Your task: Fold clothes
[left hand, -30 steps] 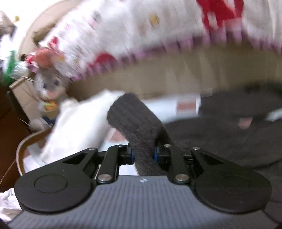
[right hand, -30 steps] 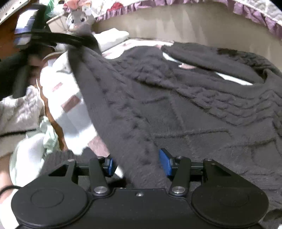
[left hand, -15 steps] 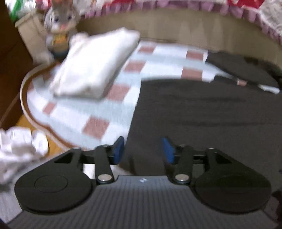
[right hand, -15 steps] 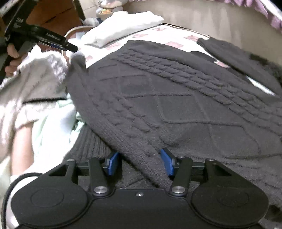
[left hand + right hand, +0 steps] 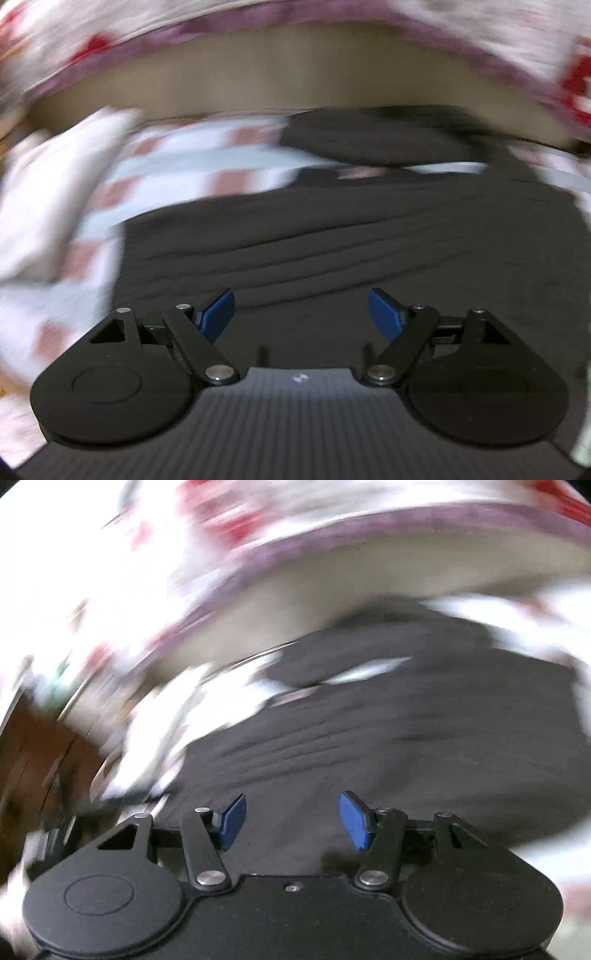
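A dark grey cable-knit sweater [image 5: 351, 236] lies spread flat on a checked white, pale blue and reddish cloth [image 5: 192, 166]. It also fills the right wrist view [image 5: 388, 738]. One sleeve [image 5: 369, 140] lies across the far side. My left gripper [image 5: 301, 312] is open and empty just above the sweater's near part. My right gripper [image 5: 291, 818] is open and empty over the sweater too. Both views are blurred by motion.
A folded white garment [image 5: 48, 192] lies on the cloth at the left. A beige wall [image 5: 295, 74] with a purple-edged floral quilt [image 5: 110, 33] above it closes the far side. Brown wood [image 5: 33, 768] shows at the left of the right wrist view.
Both grippers have let go of the sweater and opened wide. The sweater has dropped flat onto the cloth. Both cameras have swung up and forward over it.
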Available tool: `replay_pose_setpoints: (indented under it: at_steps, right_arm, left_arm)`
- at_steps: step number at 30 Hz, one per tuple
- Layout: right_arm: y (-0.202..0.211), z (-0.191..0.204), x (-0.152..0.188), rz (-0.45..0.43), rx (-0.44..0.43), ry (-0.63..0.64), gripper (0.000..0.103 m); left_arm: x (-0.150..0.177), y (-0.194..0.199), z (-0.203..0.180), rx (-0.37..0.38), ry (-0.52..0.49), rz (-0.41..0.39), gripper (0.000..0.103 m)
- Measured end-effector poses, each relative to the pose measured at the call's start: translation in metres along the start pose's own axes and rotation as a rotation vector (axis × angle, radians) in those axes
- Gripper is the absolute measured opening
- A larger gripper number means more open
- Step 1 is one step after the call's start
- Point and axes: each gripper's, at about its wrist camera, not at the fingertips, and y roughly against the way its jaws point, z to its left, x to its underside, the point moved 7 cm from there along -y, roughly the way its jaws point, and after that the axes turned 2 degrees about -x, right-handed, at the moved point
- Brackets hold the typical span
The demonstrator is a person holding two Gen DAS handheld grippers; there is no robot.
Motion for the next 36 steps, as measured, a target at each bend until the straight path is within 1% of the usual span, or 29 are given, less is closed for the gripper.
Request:
replay_pose_setpoints:
  at_steps: [1,2,3,4,5,6,7,9,10,11,13,18,19,21,22,23,25,28,29,30,33,34,36]
  right_arm:
    - [0.013,-0.030,-0.004,-0.038,0.064,-0.105,0.062]
    - [0.027,-0.061,-0.007,-0.075,0.126,-0.209,0.062]
    - [0.034,-0.086,-0.002,-0.105,0.164,-0.310,0.062]
    - [0.044,-0.111,0.006,-0.142,0.189,-0.442,0.062]
    - [0.053,-0.135,0.013,-0.176,0.208,-0.569,0.064]
    - [0.055,-0.147,0.018,-0.181,0.185,-0.644,0.064]
    - [0.049,-0.148,0.020,-0.155,0.111,-0.669,0.064]
    - [0.037,-0.149,0.022,-0.101,-0.027,-0.712,0.064]
    - [0.028,-0.147,0.023,-0.054,-0.009,-0.698,0.064]
    - [0.019,-0.146,0.025,-0.007,0.015,-0.681,0.064]
    - [0.004,-0.144,0.028,0.074,0.131,-0.600,0.064]
    - [-0.021,-0.118,0.034,0.198,0.099,-0.457,0.064]
    - [-0.026,-0.114,0.036,0.223,0.095,-0.434,0.065]
    - [-0.034,-0.109,0.041,0.270,0.098,-0.409,0.065]
    - [-0.037,-0.108,0.043,0.290,0.102,-0.405,0.065]
    - [-0.037,-0.108,0.045,0.292,0.098,-0.412,0.065]
    - [-0.037,-0.107,0.048,0.296,0.090,-0.428,0.065]
    - [-0.045,-0.117,0.049,0.282,0.072,-0.526,0.069]
    - [-0.048,-0.118,0.049,0.273,0.053,-0.557,0.074]
    - [-0.050,-0.119,0.050,0.265,0.034,-0.588,0.075]
    - [-0.054,-0.122,0.049,0.233,0.002,-0.653,0.078]
    - [-0.055,-0.122,0.049,0.221,0.001,-0.660,0.080]
    - [-0.056,-0.118,0.047,0.208,0.005,-0.644,0.079]
  left_arm:
    - [-0.002,-0.001,-0.024,0.071,-0.035,-0.014,0.079]
    - [-0.003,0.000,-0.053,0.167,-0.070,-0.022,0.076]
    - [-0.002,0.001,-0.079,0.266,-0.104,-0.016,0.074]
    - [-0.001,0.001,-0.103,0.362,-0.135,-0.003,0.074]
    - [0.003,0.001,-0.125,0.436,-0.165,0.021,0.074]
    - [0.008,0.000,-0.146,0.499,-0.194,0.051,0.074]
    - [0.013,-0.003,-0.163,0.534,-0.223,0.080,0.074]
    - [0.023,-0.010,-0.195,0.578,-0.281,0.135,0.074]
    - [0.028,-0.012,-0.207,0.585,-0.308,0.147,0.074]
    - [0.030,-0.016,-0.214,0.566,-0.331,0.145,0.074]
    - [0.033,-0.025,-0.224,0.513,-0.374,0.139,0.075]
    - [0.039,-0.048,-0.238,0.398,-0.482,0.103,0.081]
    - [0.040,-0.053,-0.238,0.370,-0.508,0.098,0.082]
    - [0.039,-0.057,-0.237,0.323,-0.527,0.077,0.082]
    - [0.035,-0.060,-0.234,0.321,-0.501,0.073,0.082]
    - [0.030,-0.063,-0.229,0.327,-0.460,0.073,0.081]
    - [0.025,-0.068,-0.213,0.360,-0.339,0.100,0.081]
    - [0.017,-0.076,-0.188,0.414,-0.147,0.146,0.082]
    - [0.014,-0.079,-0.180,0.431,-0.082,0.162,0.082]
    - [0.013,-0.078,-0.174,0.440,-0.048,0.166,0.082]
    - [0.017,-0.064,-0.168,0.453,-0.039,0.173,0.082]
    - [0.019,-0.056,-0.166,0.457,-0.044,0.177,0.082]
    - [0.025,-0.039,-0.161,0.460,-0.061,0.182,0.082]
